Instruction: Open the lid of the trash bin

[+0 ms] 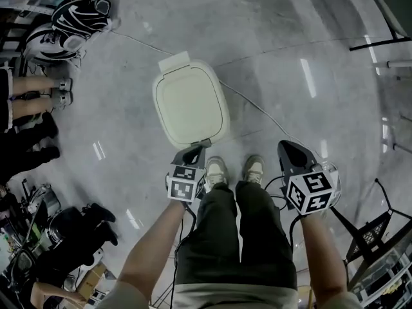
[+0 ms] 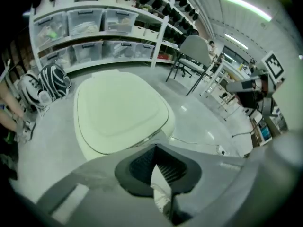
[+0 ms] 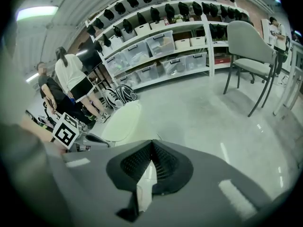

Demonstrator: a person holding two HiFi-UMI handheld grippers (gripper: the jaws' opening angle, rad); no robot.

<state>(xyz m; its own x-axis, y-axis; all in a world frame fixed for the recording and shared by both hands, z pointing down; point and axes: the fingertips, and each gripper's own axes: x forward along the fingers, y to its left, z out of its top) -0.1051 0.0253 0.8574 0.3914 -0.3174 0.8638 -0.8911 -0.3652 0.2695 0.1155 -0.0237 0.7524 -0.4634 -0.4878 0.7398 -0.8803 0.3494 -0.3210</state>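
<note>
Where the trash bin [image 1: 191,102] sits: on the grey floor [image 1: 309,37], directly ahead of the person's shoes [image 1: 215,171], cream-coloured and seen from above in the head view.
Lid [image 2: 118,108]: down flat on the bin, with its hinge block at the far side and a small tab at the near edge.
Left gripper [image 1: 194,151]: tips at the bin's near edge, right by the tab. Whether they touch it cannot be told.
Left jaws: in the left gripper view [image 2: 155,148] the ribbed pads meet at the tips and nothing is held between them.
Right gripper [image 1: 288,148]: off to the right of the bin, over bare floor and well apart from the lid.
Right jaws: tips pressed together in the right gripper view [image 3: 151,143] — empty too.
Cable [image 1: 257,108]: a thin line across the floor, running past the bin's right side.
Striped bags [image 1: 80,15]: black-and-white, on the floor beyond the bin to the left.
Shelves [image 2: 94,32]: behind the bin, loaded with clear storage boxes.
Chair [image 3: 248,56]: pale and empty, standing on the floor near the shelves.
</note>
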